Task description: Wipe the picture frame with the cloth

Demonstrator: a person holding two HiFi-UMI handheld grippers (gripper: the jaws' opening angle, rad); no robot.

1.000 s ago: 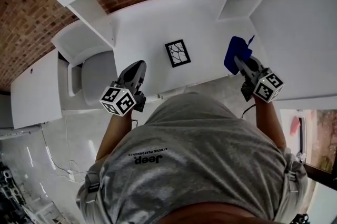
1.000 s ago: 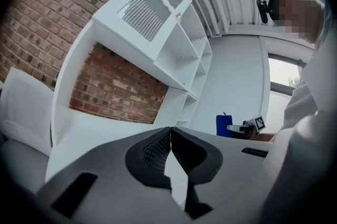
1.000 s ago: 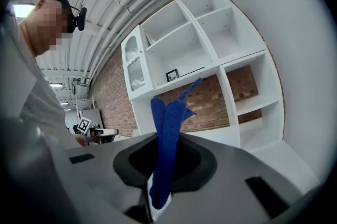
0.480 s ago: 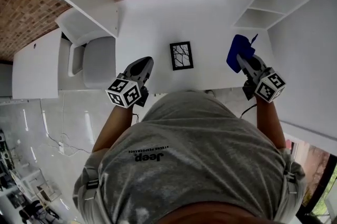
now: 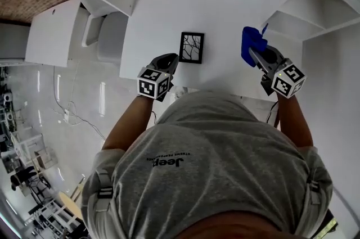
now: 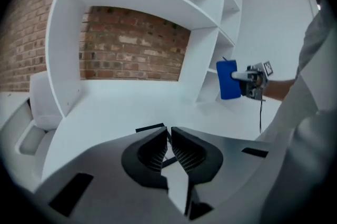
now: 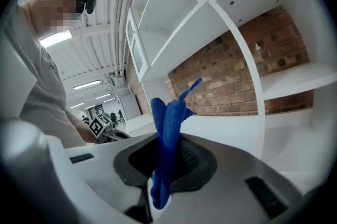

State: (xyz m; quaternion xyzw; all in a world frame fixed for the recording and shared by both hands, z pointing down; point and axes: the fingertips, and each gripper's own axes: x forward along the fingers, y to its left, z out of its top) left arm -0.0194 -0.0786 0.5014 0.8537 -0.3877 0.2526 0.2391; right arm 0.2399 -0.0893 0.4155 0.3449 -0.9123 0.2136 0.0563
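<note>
Picture frame point(image 5: 192, 48) lies flat on the white desk point(image 5: 225, 7), centre of the head view. Left gripper point(image 5: 170, 59) sits just beside it at left, jaws pressed together, empty. Right gripper point(image 5: 257, 53), centre right, pinches the blue cloth point(image 5: 251, 42), apart from the frame.

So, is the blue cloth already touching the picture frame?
No, the cloth is clamped in the right gripper, clearly apart from the picture frame.

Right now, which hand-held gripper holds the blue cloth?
The right hand-held gripper: its jaws pinch the blue cloth, while the left hand-held gripper is shut on nothing.
</note>
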